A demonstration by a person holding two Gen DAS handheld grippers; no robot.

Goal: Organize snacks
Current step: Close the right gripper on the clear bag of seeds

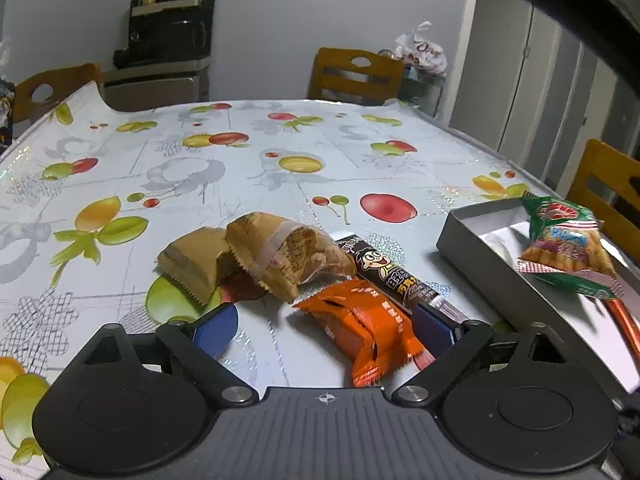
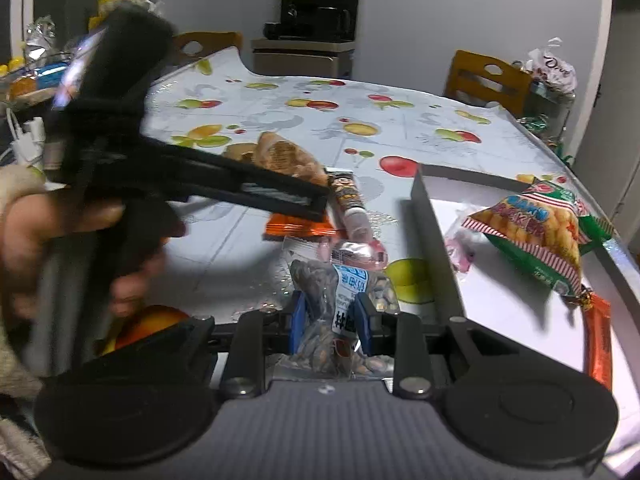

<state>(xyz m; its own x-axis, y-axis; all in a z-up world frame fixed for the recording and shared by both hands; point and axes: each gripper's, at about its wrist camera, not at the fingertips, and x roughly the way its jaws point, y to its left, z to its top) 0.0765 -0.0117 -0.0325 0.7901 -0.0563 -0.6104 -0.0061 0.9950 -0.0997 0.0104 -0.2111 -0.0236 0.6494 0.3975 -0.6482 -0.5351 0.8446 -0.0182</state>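
Observation:
My left gripper [image 1: 326,330] is open, its blue fingers on either side of an orange snack packet [image 1: 366,330] on the table. Beyond it lie two brown packets [image 1: 248,258] and a dark candy tube [image 1: 386,270]. My right gripper [image 2: 330,316] is shut on a clear bag of seeds [image 2: 340,300], held just left of the grey box [image 2: 434,240]. The box holds a green and red cracker bag [image 2: 536,232], an orange packet [image 2: 598,344] and a small pink item [image 2: 460,250]. The left gripper's body [image 2: 248,190] shows in the right wrist view above the orange packet [image 2: 298,228].
The table has a fruit-print cloth [image 1: 280,152]. Wooden chairs [image 1: 354,74] stand around it. A black appliance on a cabinet [image 1: 168,32] is at the back wall. The box [image 1: 480,248] sits at the table's right edge.

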